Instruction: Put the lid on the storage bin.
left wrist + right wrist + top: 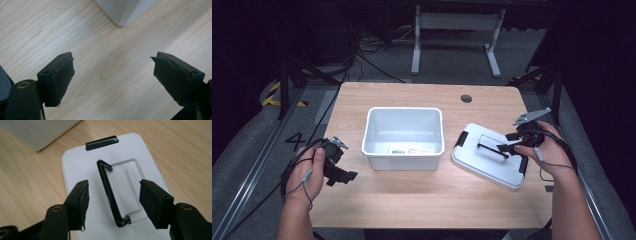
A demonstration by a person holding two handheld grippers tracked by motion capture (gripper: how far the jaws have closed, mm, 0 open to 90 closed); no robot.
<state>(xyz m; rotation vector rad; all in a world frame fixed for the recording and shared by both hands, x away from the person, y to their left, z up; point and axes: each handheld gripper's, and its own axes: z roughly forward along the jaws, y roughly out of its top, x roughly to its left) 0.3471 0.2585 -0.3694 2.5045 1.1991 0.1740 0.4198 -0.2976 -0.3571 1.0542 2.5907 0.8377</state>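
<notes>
I am holding my right claw just above the white lid, which is lying flat on the wooden counter to the right of the white bin. The claw is spread wide, gripping nothing, and its jaws are straddling the lid's raised black handle without touching it. A black latch is sitting at the lid's far edge, close to a corner of the bin. My left claw is resting at the left side of the counter, well apart from the lid, and it too is gaping with only bare wood between its jaws. The bin's near corner is showing just ahead of it. The bin is standing open at the middle of the counter.
</notes>
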